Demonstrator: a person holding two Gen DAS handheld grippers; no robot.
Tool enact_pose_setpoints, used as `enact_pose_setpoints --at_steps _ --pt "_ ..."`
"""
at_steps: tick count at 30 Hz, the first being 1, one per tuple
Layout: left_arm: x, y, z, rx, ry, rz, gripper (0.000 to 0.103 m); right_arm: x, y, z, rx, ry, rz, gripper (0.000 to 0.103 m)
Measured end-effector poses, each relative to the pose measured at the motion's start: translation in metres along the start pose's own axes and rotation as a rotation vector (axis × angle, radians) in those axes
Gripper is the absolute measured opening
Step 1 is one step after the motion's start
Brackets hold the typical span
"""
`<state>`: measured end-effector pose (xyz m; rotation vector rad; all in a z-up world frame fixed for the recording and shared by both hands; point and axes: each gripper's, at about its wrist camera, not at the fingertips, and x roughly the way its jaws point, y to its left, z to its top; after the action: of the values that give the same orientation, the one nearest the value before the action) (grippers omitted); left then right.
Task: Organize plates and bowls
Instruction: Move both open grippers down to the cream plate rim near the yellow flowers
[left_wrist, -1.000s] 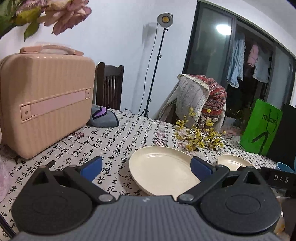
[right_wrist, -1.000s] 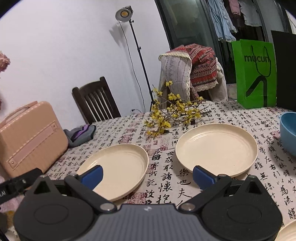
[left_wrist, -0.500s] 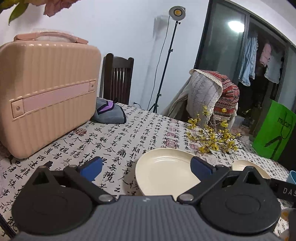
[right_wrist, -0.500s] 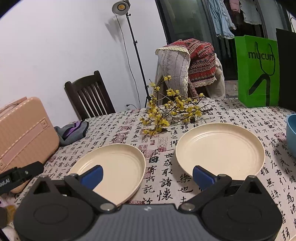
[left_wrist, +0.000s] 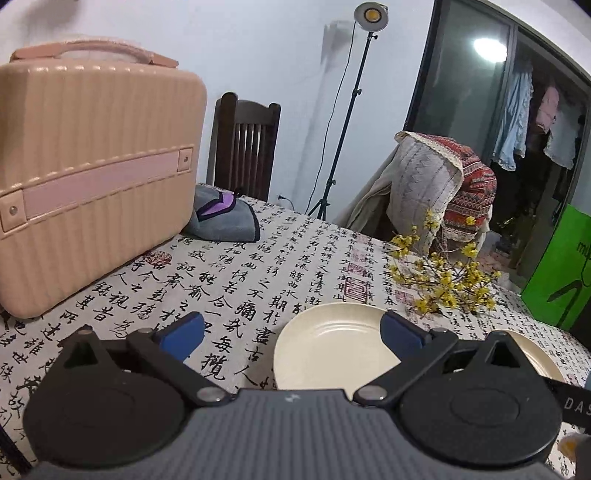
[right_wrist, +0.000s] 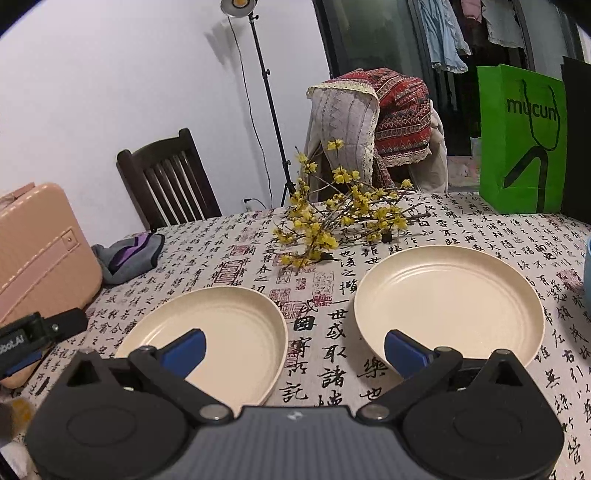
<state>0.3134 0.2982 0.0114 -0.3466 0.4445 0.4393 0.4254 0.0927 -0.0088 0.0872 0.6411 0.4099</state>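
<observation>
Calligraphy-printed cloth covers the table (right_wrist: 325, 373) on which everything is laid out. Nearest the cameras, the left gripper (left_wrist: 291, 334) is held low over that cloth with its blue-padded fingers spread wide and nothing between them; the right gripper (right_wrist: 295, 349) is likewise held wide open and empty. Just beyond the right gripper, two cream plates are seen side by side but apart: the left plate (right_wrist: 229, 328), partly hidden by one blue pad, and the right plate (right_wrist: 448, 302), whose near rim is overlapped by the other pad. In the left wrist view the left plate (left_wrist: 332, 347) is seen ahead between the open fingers. At the right edge a sliver of a blue bowl (right_wrist: 587, 269) is visible, though too little of it is shown to tell its shape for certain. Behind the plates a spray of yellow blossoms (right_wrist: 340, 225) is laid on the cloth. Further left, a grey and purple pouch (left_wrist: 225, 218) is set just beside a pink ribbed case (left_wrist: 96, 166). At the far side a dark wooden chair (right_wrist: 170, 181), a lamp stand (right_wrist: 266, 96), a chair draped with patterned throws (right_wrist: 373, 122) and a green paper bag (right_wrist: 522, 136) are seen.
</observation>
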Motion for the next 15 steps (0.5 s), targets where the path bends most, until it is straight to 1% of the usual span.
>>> enact_pose_setpoints --at_steps 5,9,15 --pt "0.012 0.001 0.0 -0.014 0.018 0.003 0.103 0.009 0.003 0.002 0.0 0.007 -0.017 0.102" --pt "0.02 0.002 -0.001 -0.027 0.03 0.003 0.103 0.018 0.007 0.002 -0.003 0.023 -0.023 0.098" --pt "0.029 0.002 -0.007 -0.025 0.026 0.007 0.103 0.035 0.013 0.004 -0.016 0.032 -0.04 0.096"
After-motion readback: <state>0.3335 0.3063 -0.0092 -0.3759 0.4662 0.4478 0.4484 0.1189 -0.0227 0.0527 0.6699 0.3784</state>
